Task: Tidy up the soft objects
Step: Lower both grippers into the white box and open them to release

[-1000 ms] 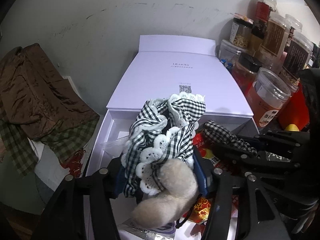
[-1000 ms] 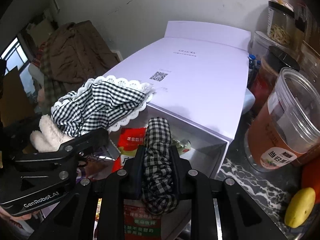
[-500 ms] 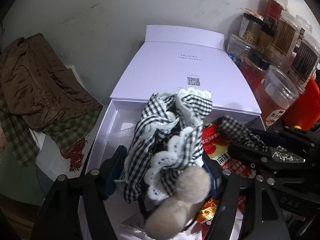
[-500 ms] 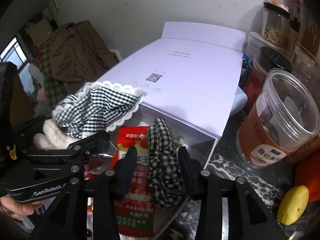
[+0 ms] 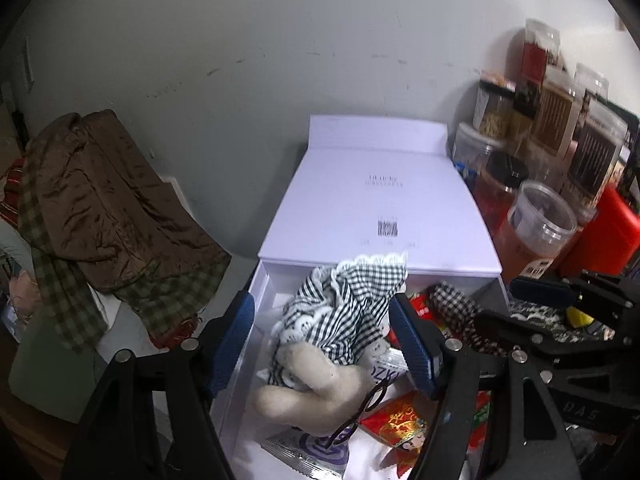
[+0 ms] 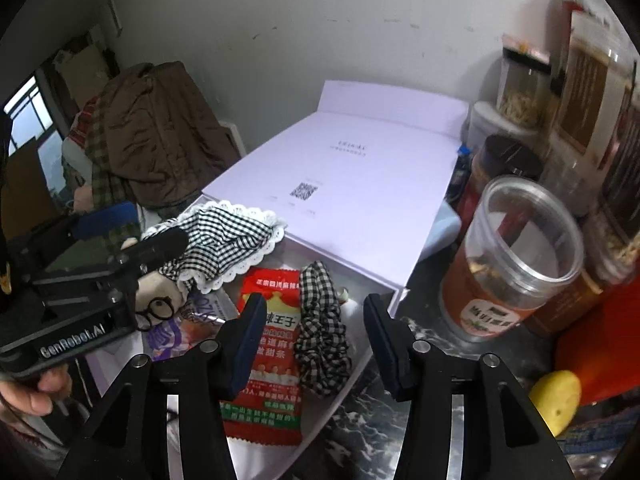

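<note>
We held a two-finger gripper in each hand above an open white box [image 5: 256, 292]. The left gripper [image 5: 322, 344] had its blue-padded fingers spread wide apart, gripping nothing. Between them, but touching neither pad, lay a plush toy [image 5: 308, 384]: a cream, fuzzy body wearing a black-and-white gingham dress [image 5: 344, 304] with white lace trim, and small black wire glasses [image 5: 362, 410]. The toy rested inside the box near its left wall, its dress reaching up toward the box's folded-back lid [image 5: 380, 200].

The right gripper [image 6: 316, 344] was likewise wide open and empty. A black-and-white checked scrunchie [image 6: 322, 328] lay between its fingers, clear of both, inside the box toward its right wall. The scrunchie partly overlapped a red snack packet [image 6: 268, 356] lying flat beside it. A silver and purple packet [image 6: 180, 328] sat by the toy.

Plastic jars [image 6: 516, 256] stood outside the box's right edge, and a brown jacket [image 5: 104, 200] was heaped to its left.
</note>
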A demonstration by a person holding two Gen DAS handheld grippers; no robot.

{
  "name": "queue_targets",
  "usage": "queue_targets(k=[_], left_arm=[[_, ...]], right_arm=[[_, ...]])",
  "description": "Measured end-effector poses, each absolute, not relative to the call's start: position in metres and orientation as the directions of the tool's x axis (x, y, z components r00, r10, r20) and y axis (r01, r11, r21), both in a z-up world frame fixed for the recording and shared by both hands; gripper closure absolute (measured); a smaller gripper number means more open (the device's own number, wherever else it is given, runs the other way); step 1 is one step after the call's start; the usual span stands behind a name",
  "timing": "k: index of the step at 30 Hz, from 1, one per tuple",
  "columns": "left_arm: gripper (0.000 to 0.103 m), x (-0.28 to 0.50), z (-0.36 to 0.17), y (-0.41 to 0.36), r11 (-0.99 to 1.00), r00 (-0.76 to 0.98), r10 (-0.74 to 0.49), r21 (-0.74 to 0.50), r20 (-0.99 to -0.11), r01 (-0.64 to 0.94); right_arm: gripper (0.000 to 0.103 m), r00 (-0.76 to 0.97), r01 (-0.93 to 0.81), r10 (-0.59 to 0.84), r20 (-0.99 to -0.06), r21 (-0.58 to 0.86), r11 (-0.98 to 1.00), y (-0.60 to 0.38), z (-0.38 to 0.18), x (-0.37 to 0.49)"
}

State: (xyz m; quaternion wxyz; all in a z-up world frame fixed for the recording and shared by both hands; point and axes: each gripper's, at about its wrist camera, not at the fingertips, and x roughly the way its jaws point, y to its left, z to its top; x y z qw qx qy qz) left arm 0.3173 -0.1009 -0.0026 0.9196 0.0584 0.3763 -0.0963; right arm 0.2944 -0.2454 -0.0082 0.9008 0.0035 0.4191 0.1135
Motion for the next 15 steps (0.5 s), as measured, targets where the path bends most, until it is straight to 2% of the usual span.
queue_targets(k=[7, 15], left_arm=[[0.034, 0.304, 0.029, -0.096, 0.976, 0.733, -0.147, 0.024, -0.664, 0.218], [0.034, 0.274, 0.073, -0.090, 0.976, 0.792, -0.145, 0.046, -0.593, 0.213]], right_arm=[[0.053, 0.673, -0.212, 0.185, -0.716, 0.053, 0.976, -0.238, 0.021, 0.276], [0.053, 0.766, -0.211, 0.173, -0.619, 0.011, 0.977, -0.235, 0.070, 0.244]])
